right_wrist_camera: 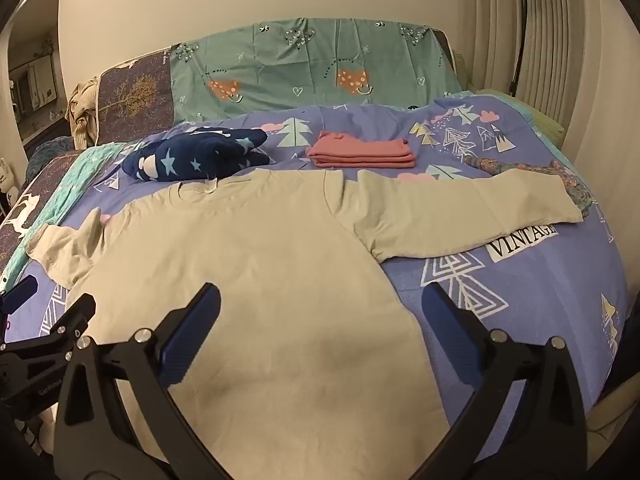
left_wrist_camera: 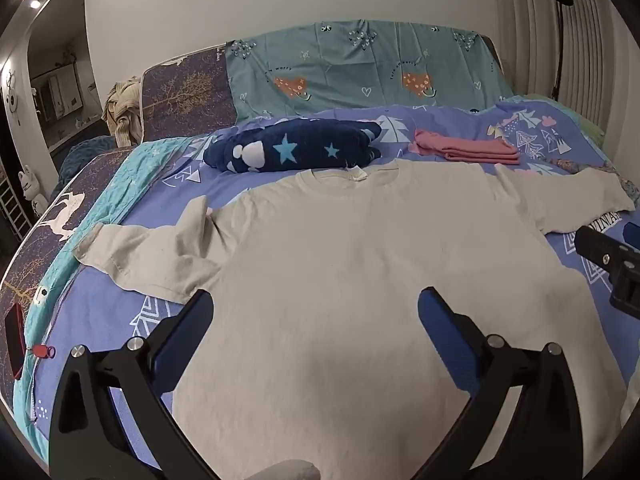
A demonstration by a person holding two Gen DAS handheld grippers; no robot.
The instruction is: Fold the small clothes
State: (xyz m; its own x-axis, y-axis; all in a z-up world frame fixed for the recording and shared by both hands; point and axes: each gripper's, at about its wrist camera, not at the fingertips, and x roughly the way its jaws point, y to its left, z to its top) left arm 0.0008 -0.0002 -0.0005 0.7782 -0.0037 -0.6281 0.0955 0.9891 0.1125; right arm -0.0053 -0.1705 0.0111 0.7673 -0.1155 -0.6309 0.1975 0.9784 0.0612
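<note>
My left gripper (left_wrist_camera: 316,308) and right gripper (right_wrist_camera: 320,300) gape empty above the flat cream long-sleeved cotton shirt (left_wrist_camera: 360,260); purple patterned bedspread (right_wrist_camera: 520,300) beneath.

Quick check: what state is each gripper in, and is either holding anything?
Left gripper: open, holding nothing, above the cream long-sleeved cotton shirt.
Right gripper: open, holding nothing, over the shirt's edge.
</note>
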